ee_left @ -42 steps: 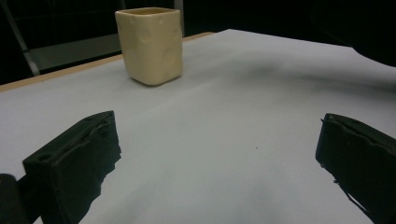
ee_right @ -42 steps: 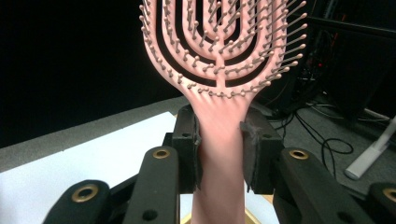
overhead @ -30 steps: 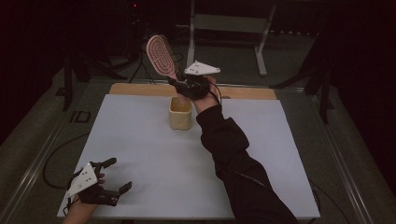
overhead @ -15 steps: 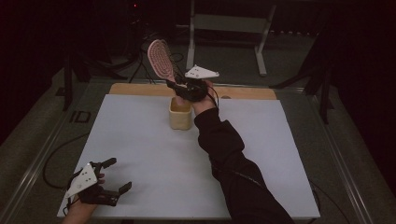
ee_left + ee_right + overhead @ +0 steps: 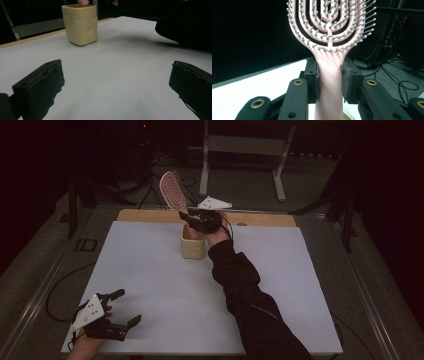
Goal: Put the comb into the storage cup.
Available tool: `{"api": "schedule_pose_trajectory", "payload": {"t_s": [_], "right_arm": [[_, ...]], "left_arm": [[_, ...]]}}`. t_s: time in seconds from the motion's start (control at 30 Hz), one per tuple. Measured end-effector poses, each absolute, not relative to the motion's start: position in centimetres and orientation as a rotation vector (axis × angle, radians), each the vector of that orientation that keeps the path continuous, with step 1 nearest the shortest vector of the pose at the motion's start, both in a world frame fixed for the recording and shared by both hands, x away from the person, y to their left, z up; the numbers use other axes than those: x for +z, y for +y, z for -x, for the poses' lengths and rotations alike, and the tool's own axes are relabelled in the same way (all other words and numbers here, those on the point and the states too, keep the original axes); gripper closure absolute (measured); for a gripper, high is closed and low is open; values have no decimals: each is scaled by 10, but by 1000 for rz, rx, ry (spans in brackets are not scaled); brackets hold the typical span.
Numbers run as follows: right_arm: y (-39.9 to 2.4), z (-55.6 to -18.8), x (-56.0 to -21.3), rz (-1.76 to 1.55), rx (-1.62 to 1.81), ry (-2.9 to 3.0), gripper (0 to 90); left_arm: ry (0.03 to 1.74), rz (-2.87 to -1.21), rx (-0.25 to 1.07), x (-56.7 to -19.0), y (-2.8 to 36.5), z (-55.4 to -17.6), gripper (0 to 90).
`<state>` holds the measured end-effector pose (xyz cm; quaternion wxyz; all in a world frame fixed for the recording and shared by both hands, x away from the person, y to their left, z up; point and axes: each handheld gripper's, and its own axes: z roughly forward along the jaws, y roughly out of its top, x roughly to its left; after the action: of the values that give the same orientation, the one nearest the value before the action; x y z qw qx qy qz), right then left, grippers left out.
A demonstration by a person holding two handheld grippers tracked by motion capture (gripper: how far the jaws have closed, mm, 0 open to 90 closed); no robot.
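Hairbrush handle in cup, table rear.

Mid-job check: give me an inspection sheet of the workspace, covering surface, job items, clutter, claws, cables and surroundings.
Surface: white table top, wooden strip at the far edge.
Job's things: pink hairbrush, bristle head up, handle end dipping into the cream holder.
Clutter: nothing seen.
Claws: right claw clamped on the brush handle above the holder; left claw open, resting at the near left corner.
Cables: a cable trails off the table's left side; more lie on the floor behind.
Surroundings: dark room, metal stand behind.

Pink hairbrush, cream cup
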<state>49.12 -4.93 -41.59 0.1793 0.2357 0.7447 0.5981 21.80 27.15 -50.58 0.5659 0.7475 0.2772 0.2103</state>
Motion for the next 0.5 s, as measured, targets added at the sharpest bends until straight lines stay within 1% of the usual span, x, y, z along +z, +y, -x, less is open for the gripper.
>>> {"api": "schedule_pose_trajectory", "payload": {"t_s": [0.5], "right_arm": [[-54, -492, -433, -682, 1681, 2110, 700]], "left_arm": [[653, -1759, 494, -506, 272, -219, 0]]}}
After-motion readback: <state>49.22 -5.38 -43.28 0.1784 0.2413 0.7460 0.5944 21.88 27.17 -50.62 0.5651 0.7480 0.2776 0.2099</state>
